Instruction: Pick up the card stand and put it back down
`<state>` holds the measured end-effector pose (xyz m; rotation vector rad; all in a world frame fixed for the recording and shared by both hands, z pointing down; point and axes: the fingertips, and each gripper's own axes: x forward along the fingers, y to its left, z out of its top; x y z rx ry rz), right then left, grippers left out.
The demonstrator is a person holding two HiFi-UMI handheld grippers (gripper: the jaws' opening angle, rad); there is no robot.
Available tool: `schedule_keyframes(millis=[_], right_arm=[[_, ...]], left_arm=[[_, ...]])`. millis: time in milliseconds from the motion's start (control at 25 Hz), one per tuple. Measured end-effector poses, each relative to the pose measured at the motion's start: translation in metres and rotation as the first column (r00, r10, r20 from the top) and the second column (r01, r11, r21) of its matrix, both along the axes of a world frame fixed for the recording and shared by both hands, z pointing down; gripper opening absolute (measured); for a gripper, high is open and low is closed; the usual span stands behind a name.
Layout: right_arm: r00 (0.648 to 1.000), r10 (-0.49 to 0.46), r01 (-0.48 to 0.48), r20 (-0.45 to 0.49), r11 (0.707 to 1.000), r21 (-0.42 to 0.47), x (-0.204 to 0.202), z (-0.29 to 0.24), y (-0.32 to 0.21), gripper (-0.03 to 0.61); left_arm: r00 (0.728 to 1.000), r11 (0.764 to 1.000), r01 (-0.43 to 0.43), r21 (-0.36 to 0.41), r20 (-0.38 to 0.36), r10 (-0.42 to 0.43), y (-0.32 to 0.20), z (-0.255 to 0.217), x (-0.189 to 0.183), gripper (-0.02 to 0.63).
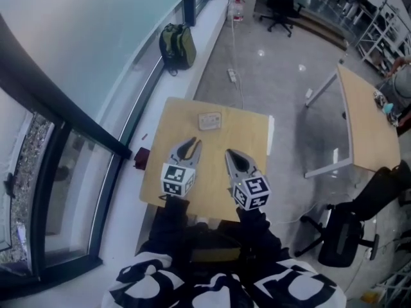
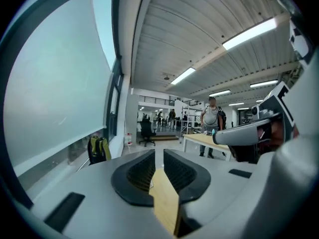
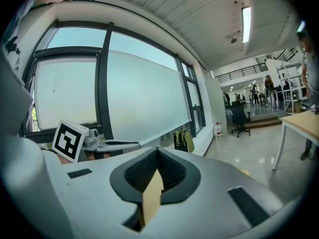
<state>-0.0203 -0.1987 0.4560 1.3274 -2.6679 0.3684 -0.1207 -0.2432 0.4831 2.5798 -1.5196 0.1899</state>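
The card stand [image 1: 210, 120] is a small pale flat piece lying near the far edge of the square wooden table [image 1: 173, 117]. Both grippers hover over the table's near half, short of the stand and not touching it. My left gripper [image 1: 194, 142] points toward the stand; in the left gripper view its jaws [image 2: 159, 153] stand a narrow slit apart with nothing between them. My right gripper [image 1: 228, 151] is beside it on the right, with its jaws [image 3: 157, 152] meeting at the tips and empty. Neither gripper view shows the stand.
A window wall runs along the left. A green backpack [image 1: 177, 45] leans by it, and a small dark red object [image 1: 142, 157] lies on the floor left of the table. A second table [image 1: 366, 117] and an office chair [image 1: 340, 233] stand to the right. A person [image 2: 212, 116] stands far off.
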Motion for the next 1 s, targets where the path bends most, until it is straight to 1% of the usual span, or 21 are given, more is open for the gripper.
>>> schedule_keyframes(millis=[80,240,440,560,760,1000], right_arm=[[1.0,0.003,-0.003,-0.006,1.0,0.023,-0.006,-0.006,0.006,0.006],[0.999,0.016,-0.014,-0.028,0.999,0.053,-0.019,-0.016,0.011,0.008],[0.999,0.021,-0.02,-0.027,0.999,0.045,-0.03,-0.019,0.012,0.008],[0.999,0.024,-0.022,-0.024,0.998,0.062,-0.035,-0.024,0.011,0.008],[0.998,0.043,-0.04,-0.047,0.997,0.069,-0.039,-0.03,0.006,0.008],[0.998,0.043,-0.04,-0.041,0.996,0.079,-0.044,-0.035,0.006,0.008]], left_arm=[[0.999,0.999,0.033,-0.011,0.033,-0.033,0.009,-0.002,-0.005,0.012],[0.996,0.997,0.073,0.018,0.048,-0.073,0.025,-0.013,-0.011,0.009],[0.995,0.995,0.078,0.069,0.055,-0.081,0.045,-0.031,-0.009,0.009],[0.995,0.994,0.064,0.09,0.064,-0.07,0.047,-0.038,-0.006,0.009],[0.998,0.994,0.042,0.104,0.046,-0.047,0.042,-0.047,-0.006,0.009],[0.999,0.993,0.035,0.114,0.035,-0.039,0.043,-0.05,-0.008,0.009]])
